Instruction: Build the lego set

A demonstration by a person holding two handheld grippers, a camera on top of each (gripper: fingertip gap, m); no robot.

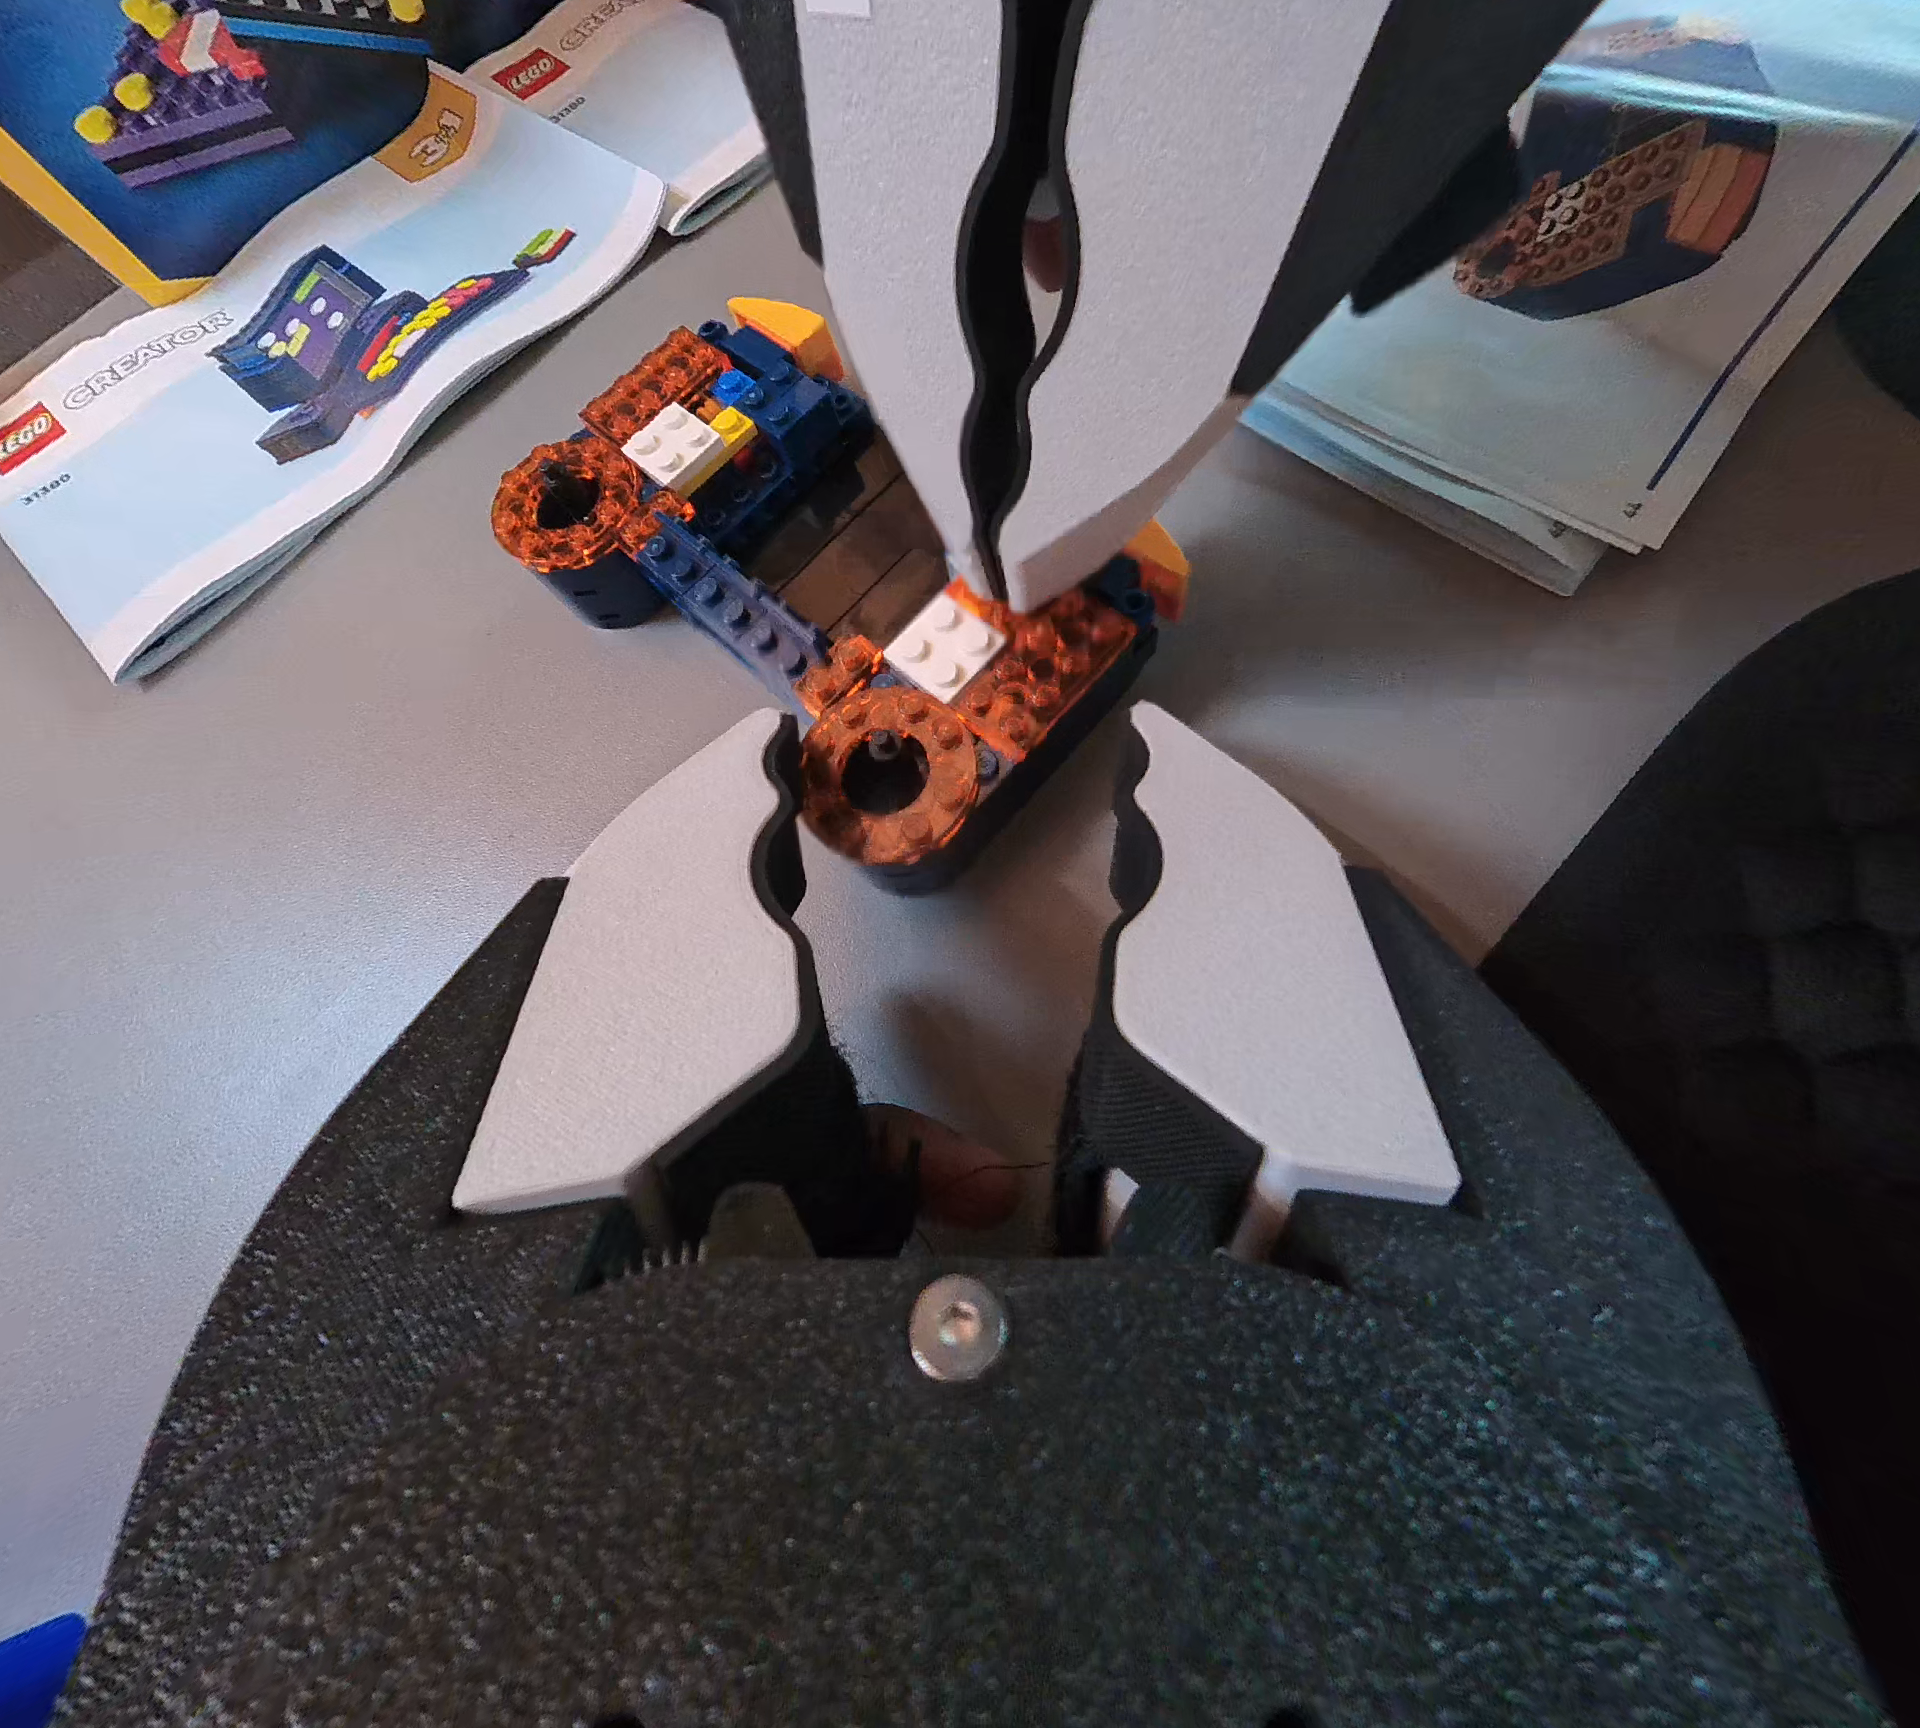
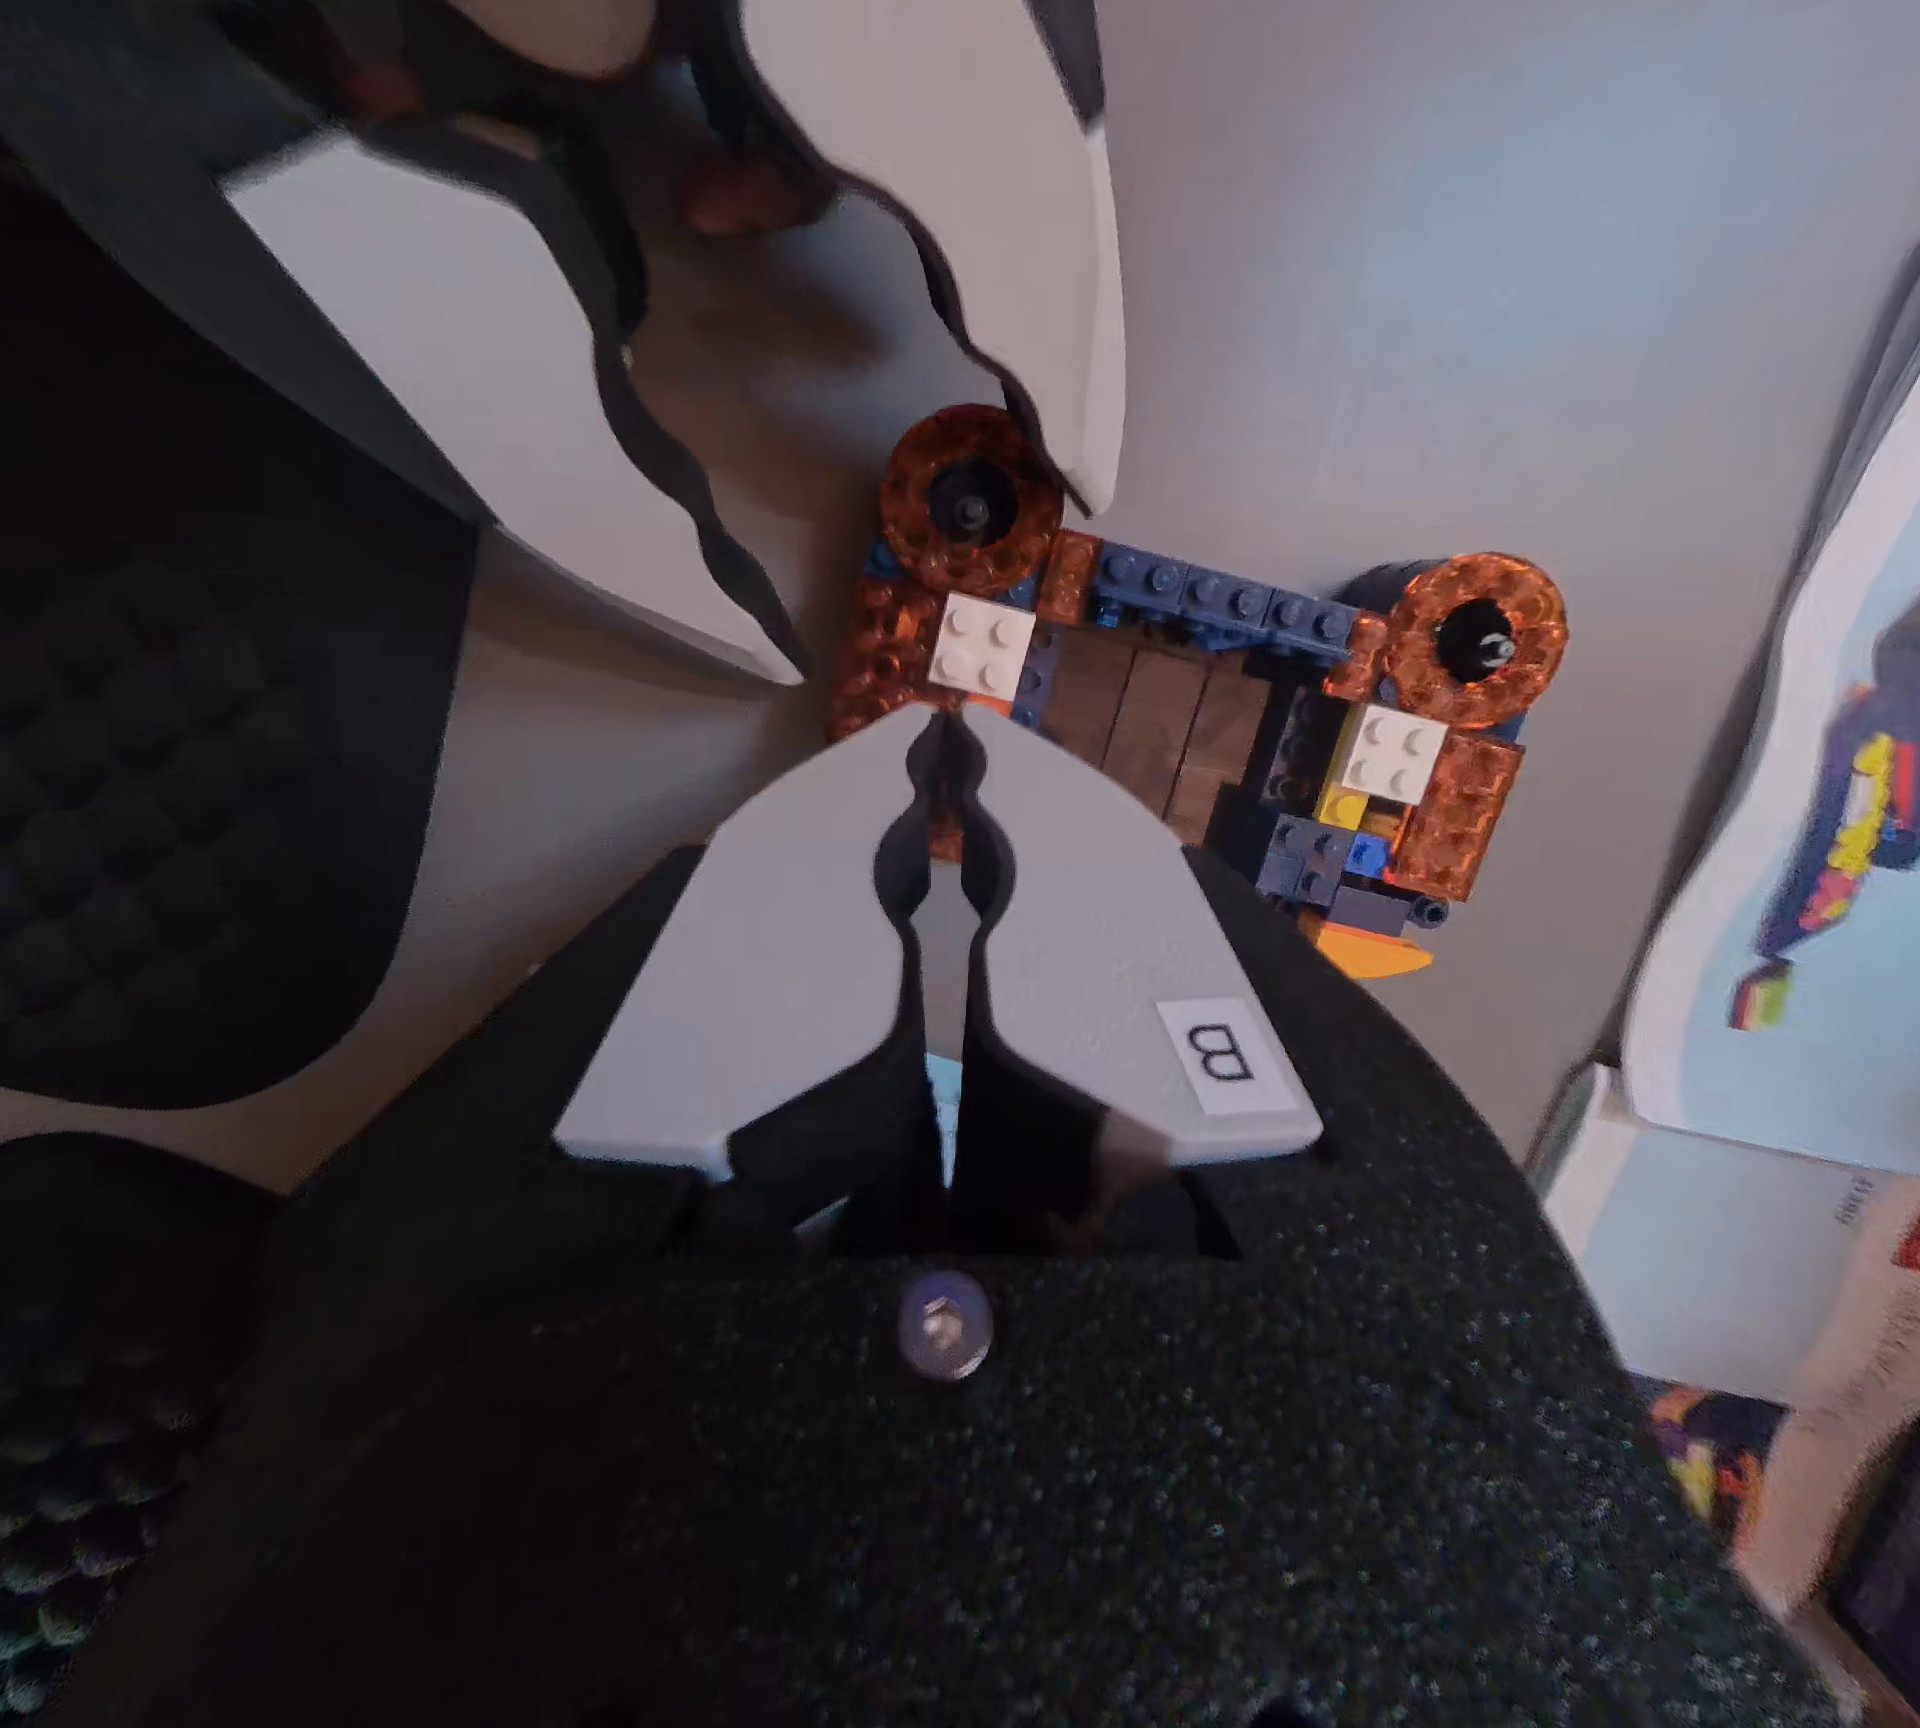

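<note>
Nearest in the left wrist view: left tongs (image 1: 951, 733) spread wide, straddling the close end of a brick model (image 1: 831, 577) on a grey bench (image 1: 312, 847). One pad looks to be against the clear orange ring (image 1: 888, 779) at that corner, the other stands clear of the model's dark side; nothing gripped.

Just past the ring: a small white square plate (image 1: 945, 639) set among clear orange plates.

At the far edge of that plate: right tongs (image 1: 987, 582), coming down from above, tips drawn almost together, resting on the model beside a sliver of orange. Whether anything is pinched there, cannot tell.

Across the model: brown tiles in the middle, a dark blue studded strip, a second orange ring (image 1: 566, 499) and a second white plate (image 1: 675, 447) at the far corner.

Farther off: a closed booklet (image 1: 312, 390) at left, a blue box (image 1: 229, 16) behind it, an open booklet (image 1: 1621, 255) at right.
</note>
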